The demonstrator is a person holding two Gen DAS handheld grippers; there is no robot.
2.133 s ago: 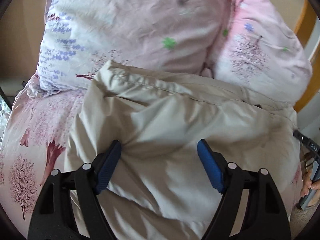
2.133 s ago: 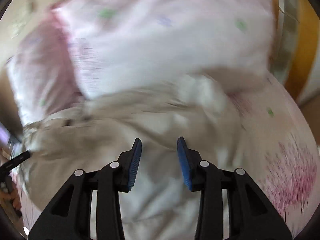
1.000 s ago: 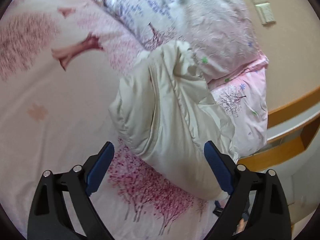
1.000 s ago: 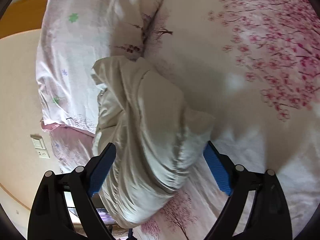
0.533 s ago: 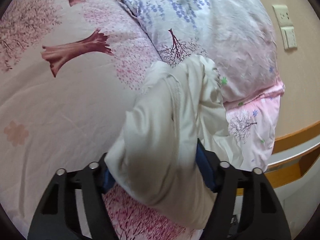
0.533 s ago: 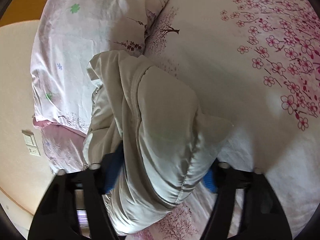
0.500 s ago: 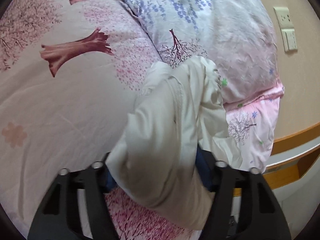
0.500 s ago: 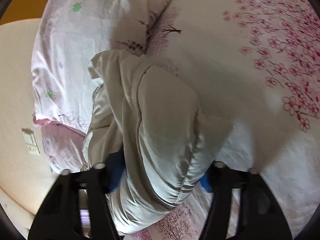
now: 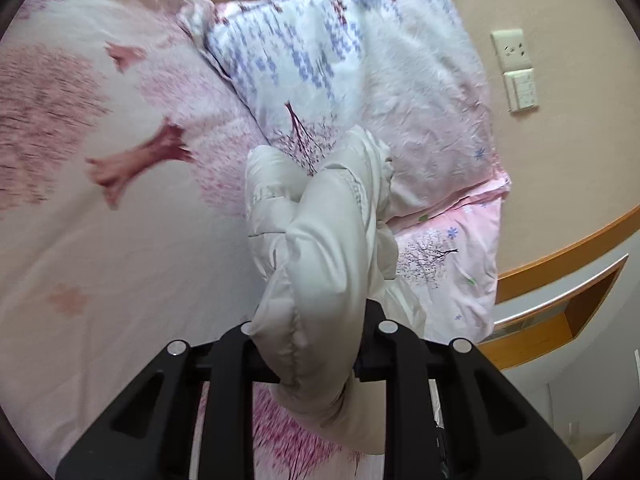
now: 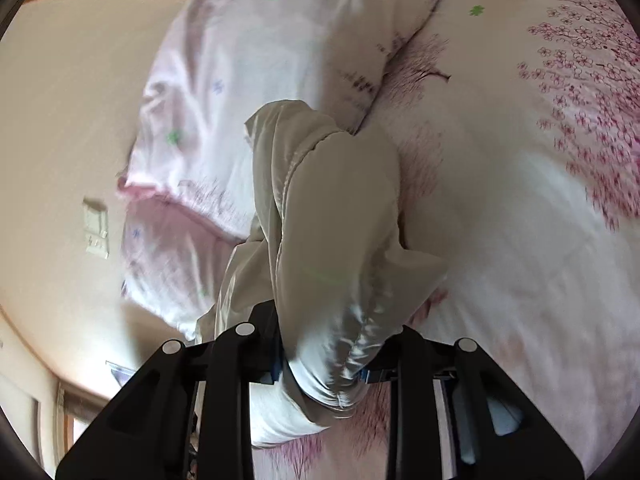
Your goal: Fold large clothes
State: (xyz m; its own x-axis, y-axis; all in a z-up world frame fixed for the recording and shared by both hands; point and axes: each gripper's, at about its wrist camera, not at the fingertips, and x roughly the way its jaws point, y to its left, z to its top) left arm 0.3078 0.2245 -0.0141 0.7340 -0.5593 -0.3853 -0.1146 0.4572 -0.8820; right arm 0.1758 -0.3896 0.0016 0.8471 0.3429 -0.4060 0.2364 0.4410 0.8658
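Note:
A bulky cream padded jacket [image 9: 320, 248], folded into a thick bundle, lies on the bed against the pillows; it also shows in the right wrist view [image 10: 332, 240]. My left gripper [image 9: 312, 344] is shut on one end of the bundle, and the fabric bulges over its jaws and hides the pads. My right gripper [image 10: 328, 360] is shut on the other end, with only slivers of blue pad showing. The bundle looks raised a little off the sheet.
The pink bedsheet [image 9: 100, 240] with tree prints spreads to the left. A white and lilac pillow [image 9: 360, 72] and a pink pillow [image 9: 452, 264] lean on the beige wall. Wall sockets [image 9: 516, 72] and a wooden headboard ledge [image 9: 560, 256] are at the right.
Both grippers went from wide open around the folded jacket to shut on its ends, squeezing the bundle narrower. The views have shifted back and the bundle has come up slightly.

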